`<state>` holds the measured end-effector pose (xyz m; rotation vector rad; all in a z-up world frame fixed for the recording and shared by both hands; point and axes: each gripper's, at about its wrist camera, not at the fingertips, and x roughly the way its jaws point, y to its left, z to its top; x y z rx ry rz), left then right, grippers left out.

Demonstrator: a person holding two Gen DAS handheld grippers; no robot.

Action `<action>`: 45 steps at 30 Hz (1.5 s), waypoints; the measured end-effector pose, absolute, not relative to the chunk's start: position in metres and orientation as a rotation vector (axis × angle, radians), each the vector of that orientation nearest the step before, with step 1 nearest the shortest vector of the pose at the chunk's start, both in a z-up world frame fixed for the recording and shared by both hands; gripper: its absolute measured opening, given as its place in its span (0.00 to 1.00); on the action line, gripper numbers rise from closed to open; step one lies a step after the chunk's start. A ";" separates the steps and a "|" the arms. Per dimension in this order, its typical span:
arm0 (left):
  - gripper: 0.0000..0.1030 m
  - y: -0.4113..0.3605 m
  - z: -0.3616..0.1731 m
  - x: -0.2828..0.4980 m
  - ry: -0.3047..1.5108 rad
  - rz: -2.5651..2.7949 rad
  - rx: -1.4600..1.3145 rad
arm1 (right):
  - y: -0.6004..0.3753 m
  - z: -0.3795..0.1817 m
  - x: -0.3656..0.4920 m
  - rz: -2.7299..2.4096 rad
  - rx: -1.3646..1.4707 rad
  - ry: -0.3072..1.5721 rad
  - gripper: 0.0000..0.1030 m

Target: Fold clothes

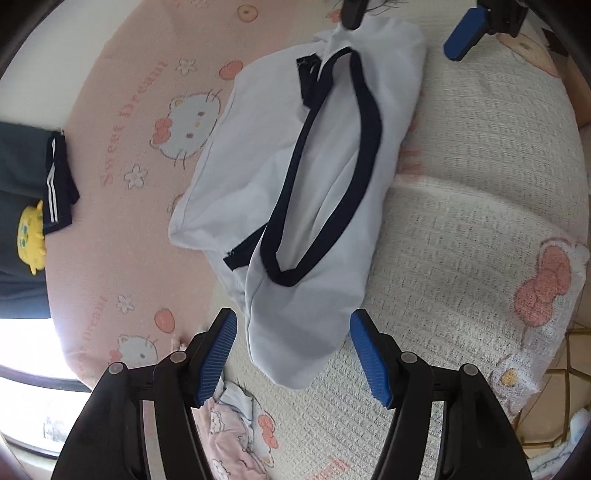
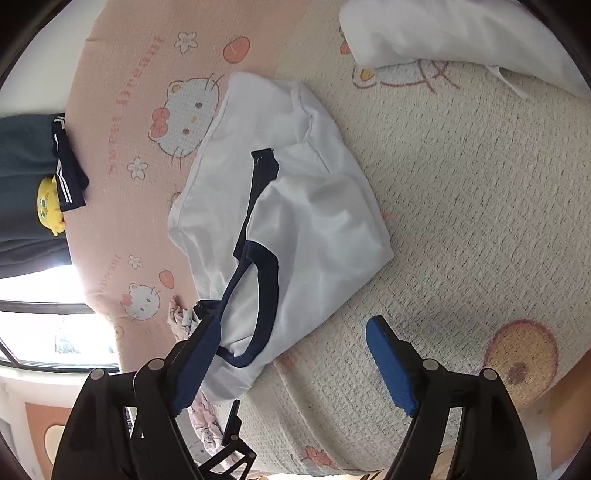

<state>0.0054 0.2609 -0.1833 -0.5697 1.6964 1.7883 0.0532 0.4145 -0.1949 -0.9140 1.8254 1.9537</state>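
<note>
Bed surface covered by a pink cartoon-cat printed blanket [image 1: 122, 122] on its left part and a cream waffle-textured blanket [image 1: 480, 192] on its right part. Bright window glare past the left edge; nothing readable there.

Left to right, left wrist view: a dark blue-grey garment with white side stripes [image 1: 55, 177] lies at the bed's left edge, cut off by the frame, with a small yellow cartoon print [image 1: 31, 236] on it, too blurred to identify. Centre: the white T-shirt with navy blue collar trim [image 1: 306, 192], loosely folded into a long bundle, straddles the seam between the two blankets. The navy neck band forms a long loop on top; short navy trim ends poke out at the near and far ends. Fabric is wrinkled, edges uneven. The left gripper [image 1: 291, 354] has its blue-padded jaws spread wide, the shirt's near end lying between them, not pinched. At the top edge the right gripper [image 1: 406, 22] is mostly cut off; one dark finger touches the shirt's far end, one blue pad stands clear to the right.

Right wrist view: jaws of the right gripper spread wide; the left pad overlaps the shirt's navy collar, contact unclear. A white pillow-like bundle of cloth [image 2: 461, 33] sits at the far right corner, partly out of frame.
</note>
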 end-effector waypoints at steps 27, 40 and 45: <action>0.64 0.259 -0.212 0.020 1.808 1.697 -0.351 | 0.407 -0.223 0.041 1.884 -0.753 2.032 0.88; 0.78 0.291 -0.210 -0.018 1.793 1.770 -0.301 | 0.407 -0.225 0.010 1.940 -0.647 2.017 0.88; 0.78 0.289 -0.211 -0.018 1.763 1.788 -0.236 | 0.407 -0.224 0.005 1.973 -0.632 1.961 0.86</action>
